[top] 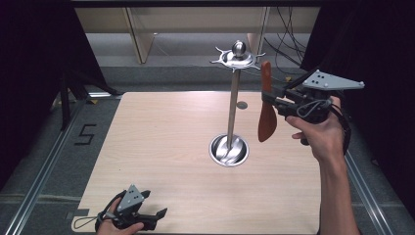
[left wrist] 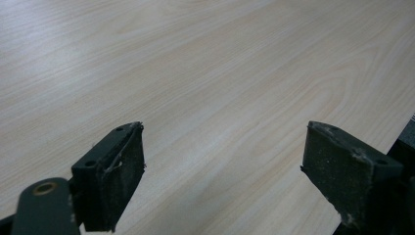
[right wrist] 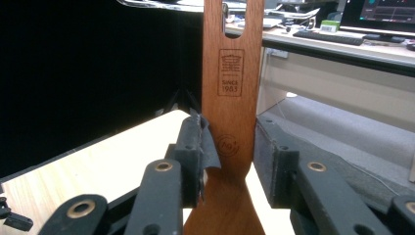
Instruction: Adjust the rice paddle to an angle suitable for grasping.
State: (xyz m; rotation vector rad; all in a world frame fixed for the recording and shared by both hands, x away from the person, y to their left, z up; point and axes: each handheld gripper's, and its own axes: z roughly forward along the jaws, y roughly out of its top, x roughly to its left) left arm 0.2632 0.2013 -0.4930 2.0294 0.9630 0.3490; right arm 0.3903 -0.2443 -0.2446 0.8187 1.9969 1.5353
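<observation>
A reddish-brown wooden spatula [top: 266, 117] hangs upright in the air, blade down and slotted handle end up, just right of a metal stand's pole [top: 233, 98]. My right gripper [top: 270, 96] is shut on its handle from the right, at the height of the upper pole. In the right gripper view both pads press on the spatula [right wrist: 236, 83] on either side, around my right gripper [right wrist: 229, 147]. The stand's hooked top disc [top: 238, 56] is a little left of the handle end, and its round base dish [top: 229, 150] sits mid-table. My left gripper [top: 159, 215] rests open at the near-left table edge, with bare wood showing between its jaws at the gripper [left wrist: 225, 161].
A small grey disc [top: 242, 105] lies on the wooden table [top: 161, 147] behind the stand. Metal rails run along both table sides, and black curtains hang left and right. Cables and a wooden frame stand beyond the far edge.
</observation>
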